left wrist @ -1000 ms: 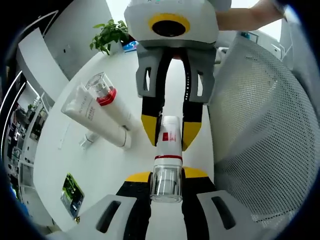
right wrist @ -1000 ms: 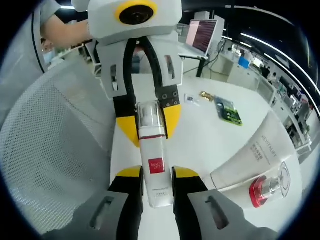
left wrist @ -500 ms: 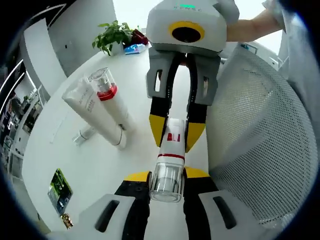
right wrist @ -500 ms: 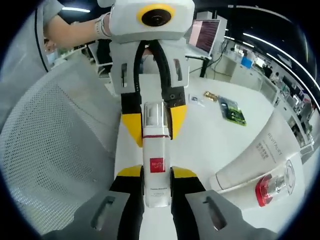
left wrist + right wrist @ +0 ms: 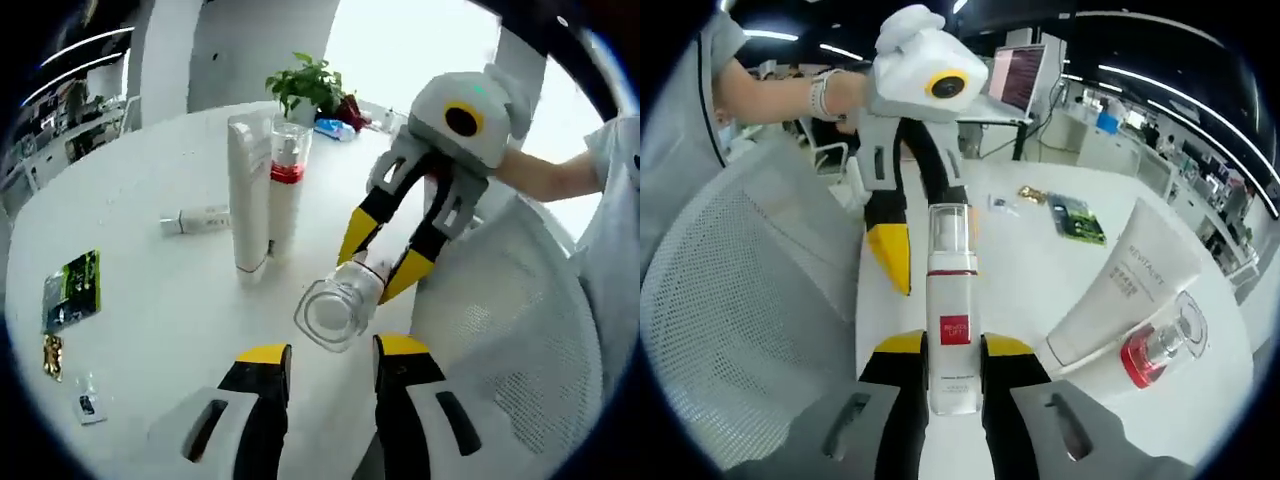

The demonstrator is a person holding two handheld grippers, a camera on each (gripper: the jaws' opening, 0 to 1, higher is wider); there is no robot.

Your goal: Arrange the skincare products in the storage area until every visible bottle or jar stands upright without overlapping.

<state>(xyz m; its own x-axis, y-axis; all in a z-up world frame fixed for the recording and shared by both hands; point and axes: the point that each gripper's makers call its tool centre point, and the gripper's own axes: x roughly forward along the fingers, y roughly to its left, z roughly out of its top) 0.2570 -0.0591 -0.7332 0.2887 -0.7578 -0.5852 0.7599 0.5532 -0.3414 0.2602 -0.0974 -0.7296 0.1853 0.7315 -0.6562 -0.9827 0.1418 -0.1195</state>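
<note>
**Right gripper holds the bottle; left gripper stands open**

The right gripper (image 5: pixel 952 352) has its fingers closed on the base of a white bottle (image 5: pixel 951 325) with a red label and a clear cap. In the left gripper view the same bottle (image 5: pixel 343 300) points cap-first at the camera, held between the right gripper's yellow-tipped fingers (image 5: pixel 357 233) above the white bench (image 5: pixel 150 300).

The left gripper (image 5: pixel 325 358) has its fingers spread apart with nothing between them; the bottle's cap hangs just above the gap (whether it touches either finger I cannot tell).

On the bench a white tube (image 5: pixel 247 195) and a red-collared bottle (image 5: pixel 285 180) stand side by side, touching, with a small tube (image 5: pixel 197 219) lying beside them. A white mesh basket (image 5: pixel 750 310) sits left of the right gripper. A potted plant (image 5: pixel 310 85) stands at the bench's far edge.
</note>
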